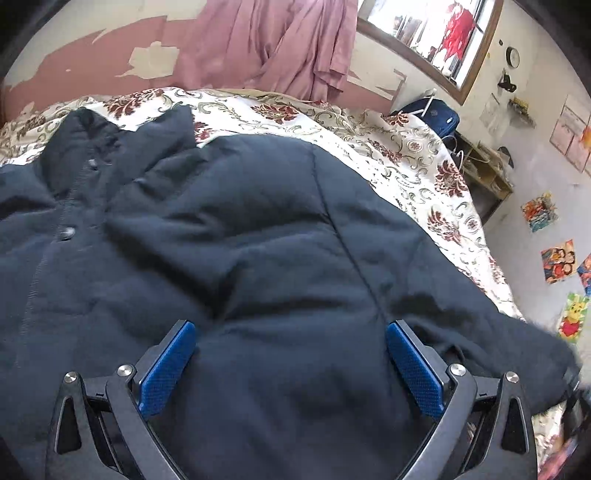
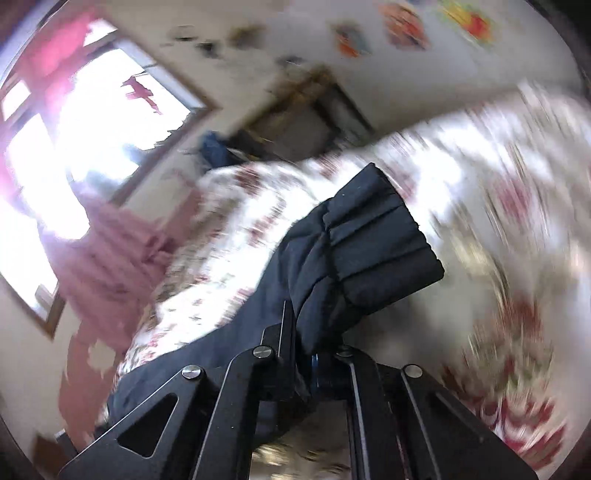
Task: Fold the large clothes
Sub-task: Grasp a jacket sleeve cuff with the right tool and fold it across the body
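Note:
A dark navy padded jacket (image 1: 240,229) lies spread over a floral bedspread (image 1: 369,125), collar and snap placket at the upper left. My left gripper (image 1: 290,328) hovers just over the jacket's body, its blue pads (image 1: 168,369) wide apart with only flat cloth under them. In the right wrist view my right gripper (image 2: 314,354) is shut on the jacket's sleeve (image 2: 332,266) just behind the ribbed cuff (image 2: 384,236), which sticks up past the fingers above the bed. That view is blurred.
A pink curtain (image 1: 280,44) hangs on the peeling wall behind the bed, beside a window (image 1: 428,33). A blue bag (image 1: 439,118) and a wooden shelf (image 1: 484,173) stand past the bed's far corner. Colourful pictures (image 1: 557,258) cover the right wall.

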The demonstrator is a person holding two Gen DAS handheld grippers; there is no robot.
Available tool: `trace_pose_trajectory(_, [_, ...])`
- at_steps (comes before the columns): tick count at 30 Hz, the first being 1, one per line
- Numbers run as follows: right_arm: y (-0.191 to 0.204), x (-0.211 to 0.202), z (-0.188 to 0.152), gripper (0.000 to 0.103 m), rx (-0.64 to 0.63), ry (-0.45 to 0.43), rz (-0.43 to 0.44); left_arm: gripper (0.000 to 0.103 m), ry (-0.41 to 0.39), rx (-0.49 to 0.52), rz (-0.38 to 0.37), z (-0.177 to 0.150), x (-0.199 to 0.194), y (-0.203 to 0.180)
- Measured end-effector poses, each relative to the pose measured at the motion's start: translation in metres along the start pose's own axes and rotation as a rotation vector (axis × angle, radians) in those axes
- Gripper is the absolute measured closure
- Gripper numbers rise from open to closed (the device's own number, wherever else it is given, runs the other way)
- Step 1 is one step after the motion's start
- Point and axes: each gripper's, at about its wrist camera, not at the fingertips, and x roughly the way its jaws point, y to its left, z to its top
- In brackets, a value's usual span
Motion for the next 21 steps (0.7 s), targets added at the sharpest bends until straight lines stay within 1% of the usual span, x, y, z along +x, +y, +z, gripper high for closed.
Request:
trace_pose_trajectory(1, [0.019, -0.004, 0.008, 0.097, -0.051, -0.014, 0.024, 0.000, -0.005, 0.008, -0.002, -0.001, -0.009, 0.003])
trace_pose_trajectory(2, [0.048, -0.009, 0.018, 0.097, -0.124, -0.029, 0.062, 0.000, -0.014, 0.023, 0.008, -0.003, -0.022, 0.008])
trace_pose_trajectory(3, [0.064, -0.010, 0.028, 0.097, -0.159, -0.035, 0.090, 0.000, -0.021, 0.040, 0.019, -0.004, -0.032, 0.012])
trace_pose_trajectory(4, [0.094, -0.015, 0.036, 0.097, -0.222, -0.042, 0.136, 0.000, -0.024, 0.056, 0.034, -0.005, -0.042, 0.016])
trace_pose_trajectory(6, [0.147, -0.028, 0.040, 0.097, -0.331, -0.048, 0.219, 0.000, -0.032, 0.074, 0.059, -0.007, -0.063, 0.028])
trace_pose_trajectory(8, [0.201, -0.033, 0.037, 0.097, -0.430, -0.032, 0.295, 0.000, -0.036, 0.078, 0.074, -0.006, -0.083, 0.042])
trace_pose_trajectory(9, [0.216, -0.040, 0.031, 0.097, -0.461, -0.028, 0.321, 0.000, -0.039, 0.081, 0.085, -0.005, -0.095, 0.049])
trace_pose_trajectory(10, [0.242, -0.055, 0.019, 0.097, -0.522, -0.019, 0.364, 0.000, -0.042, 0.081, 0.101, -0.005, -0.106, 0.057])
trace_pose_trajectory(11, [0.268, -0.058, 0.010, 0.097, -0.572, -0.009, 0.401, 0.000, -0.048, 0.080, 0.113, -0.004, -0.114, 0.064])
trace_pose_trajectory(12, [0.285, -0.070, -0.006, 0.097, -0.614, -0.001, 0.436, 0.000, -0.058, 0.077, 0.127, -0.005, -0.129, 0.076])
trace_pose_trajectory(15, [0.341, -0.084, -0.047, 0.097, -0.732, 0.040, 0.534, 0.000, -0.081, 0.056, 0.163, -0.011, -0.163, 0.108])
trace_pose_trajectory(16, [0.338, -0.106, -0.074, 0.097, -0.759, 0.049, 0.558, 0.000, -0.091, 0.041, 0.183, -0.017, -0.176, 0.121])
trace_pose_trajectory(17, [0.344, -0.118, -0.090, 0.097, -0.789, 0.061, 0.582, 0.000, -0.099, 0.025, 0.203, -0.022, -0.188, 0.136])
trace_pose_trajectory(19, [0.362, -0.133, -0.135, 0.097, -0.858, 0.101, 0.625, 0.000, -0.112, -0.001, 0.236, -0.032, -0.207, 0.161])
trace_pose_trajectory(20, [0.370, -0.133, -0.158, 0.097, -0.889, 0.134, 0.643, 0.000, -0.120, -0.015, 0.254, -0.038, -0.216, 0.173])
trace_pose_trajectory(21, [0.369, -0.138, -0.175, 0.097, -0.910, 0.155, 0.654, 0.000, -0.132, -0.033, 0.276, -0.046, -0.227, 0.189])
